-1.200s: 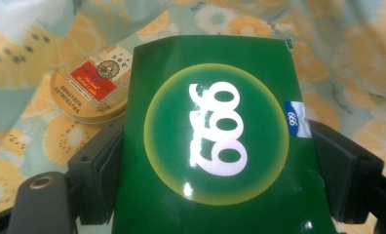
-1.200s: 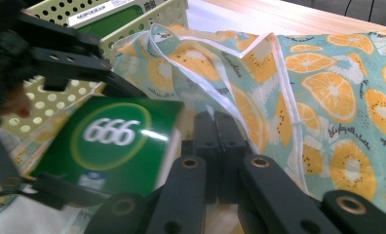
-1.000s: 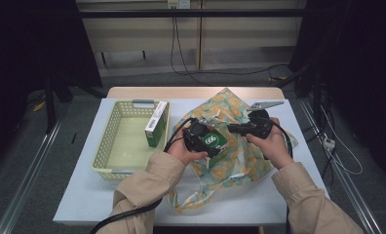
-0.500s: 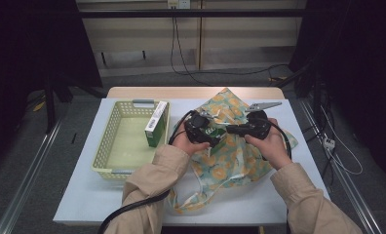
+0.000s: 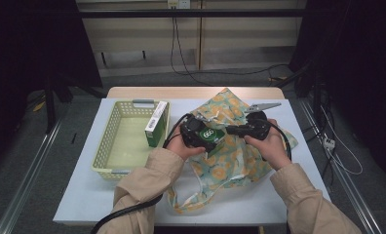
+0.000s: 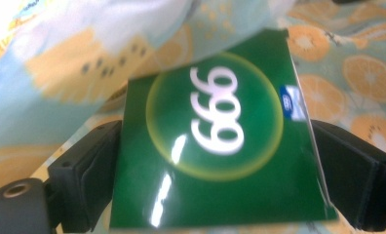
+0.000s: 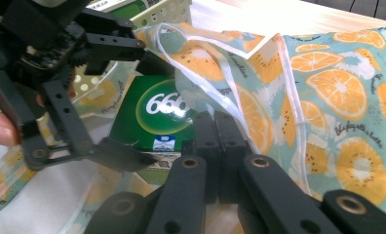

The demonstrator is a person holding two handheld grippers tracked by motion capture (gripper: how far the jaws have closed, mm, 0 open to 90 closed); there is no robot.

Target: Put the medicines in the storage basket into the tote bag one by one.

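The left gripper view, nearest, places the green box [image 6: 215, 146] between its own two jaws, white "999" print facing the camera. The jaws stand wide at the box's two side edges and have just been opening; whether the pads bear on the box cannot be told.

The right gripper view adds detail the high view lacks: the right gripper [image 7: 215, 141] has its jaws pressed together on the edge of the fruit-print bag [image 7: 327, 97], beside a white handle strap [image 7: 240, 112]. Beyond it, the left gripper [image 7: 132, 97] flanks the green box [image 7: 157, 114] at the bag's opening.

The high view gives the layout. Both sleeved forearms enter from the bottom. The left gripper [image 5: 215, 139] and right gripper [image 5: 230, 130] meet over the bag [image 5: 235, 161] at the table's [image 5: 84, 200] centre, the box [image 5: 208, 134] between them. Farther left stands a yellow basket [image 5: 108, 146], with a second green-and-white box [image 5: 155, 124] leaning against its right wall.
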